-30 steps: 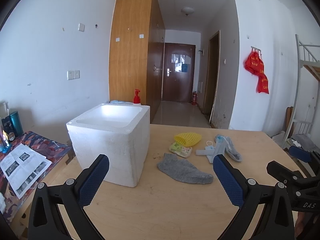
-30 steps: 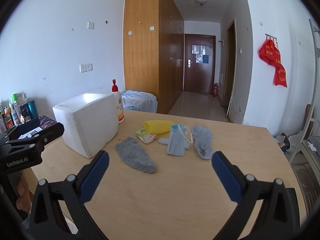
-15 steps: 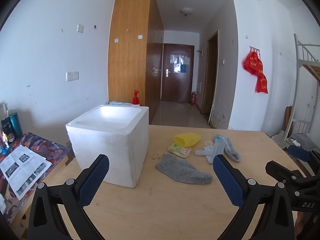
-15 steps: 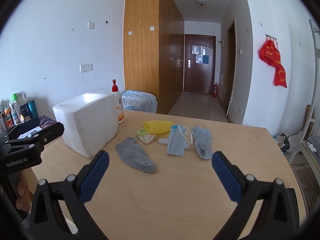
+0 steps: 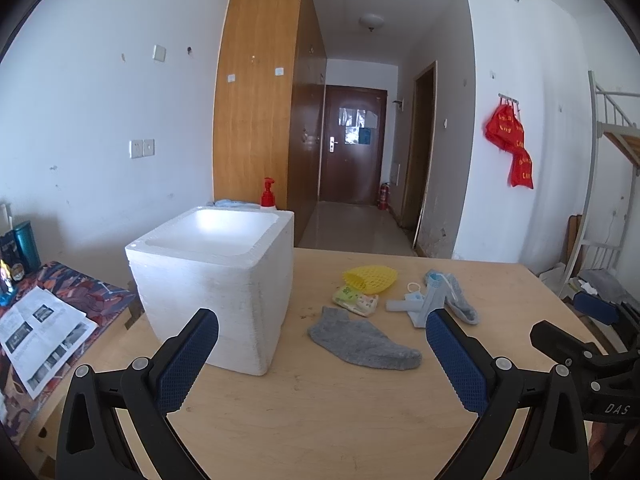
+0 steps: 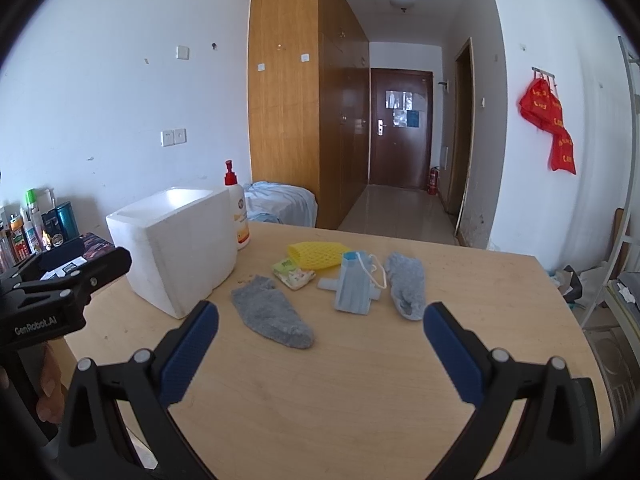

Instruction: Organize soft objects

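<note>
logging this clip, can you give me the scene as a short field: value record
surface: wooden table
container: white foam box, open top, left side of table
soft items: dark grey sock, light grey sock, blue face mask, yellow mesh pouch, small printed packet, all loose on the table
beside box: pump bottle
left hand-held gripper: open, empty
right hand-held gripper: open, empty
progress: nothing picked up yet
</note>
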The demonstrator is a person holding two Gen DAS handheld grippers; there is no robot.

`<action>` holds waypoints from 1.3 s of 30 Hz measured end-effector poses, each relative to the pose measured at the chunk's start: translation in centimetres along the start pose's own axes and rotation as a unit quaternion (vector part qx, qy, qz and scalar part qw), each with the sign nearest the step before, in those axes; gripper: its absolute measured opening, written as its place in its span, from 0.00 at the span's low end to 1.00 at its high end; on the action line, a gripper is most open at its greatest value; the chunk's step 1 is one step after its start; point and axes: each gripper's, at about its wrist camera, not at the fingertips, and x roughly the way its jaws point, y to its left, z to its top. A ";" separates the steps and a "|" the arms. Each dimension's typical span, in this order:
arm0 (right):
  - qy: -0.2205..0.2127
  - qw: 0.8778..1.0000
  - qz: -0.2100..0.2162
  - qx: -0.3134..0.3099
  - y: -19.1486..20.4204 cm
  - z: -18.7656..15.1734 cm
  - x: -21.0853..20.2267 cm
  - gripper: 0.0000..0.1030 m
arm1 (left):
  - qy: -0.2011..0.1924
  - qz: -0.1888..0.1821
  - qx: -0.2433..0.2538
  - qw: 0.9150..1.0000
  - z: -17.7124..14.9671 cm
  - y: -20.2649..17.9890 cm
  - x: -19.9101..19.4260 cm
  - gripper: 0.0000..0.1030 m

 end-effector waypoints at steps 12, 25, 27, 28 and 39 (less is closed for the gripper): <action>0.003 1.000 -0.016 0.006 -1.2 0.3 0.7 1.00 | 0.010 -0.024 0.015 1.000 0.3 -1.4 1.1 1.00; 0.031 0.999 -0.022 0.020 -4.3 0.3 3.8 1.00 | 0.046 -0.077 0.044 0.995 0.3 -4.1 4.9 1.00; 0.040 0.998 -0.033 0.018 -4.8 0.3 4.5 1.00 | 0.052 -0.077 0.047 0.995 0.4 -4.5 5.8 1.00; 0.044 0.998 -0.039 0.018 -4.9 0.4 4.9 1.00 | 0.056 -0.078 0.048 0.994 0.3 -4.6 6.3 1.00; 0.085 0.995 -0.041 0.026 -7.2 0.9 9.0 1.00 | 0.108 -0.085 0.054 0.989 0.3 -5.9 11.8 1.00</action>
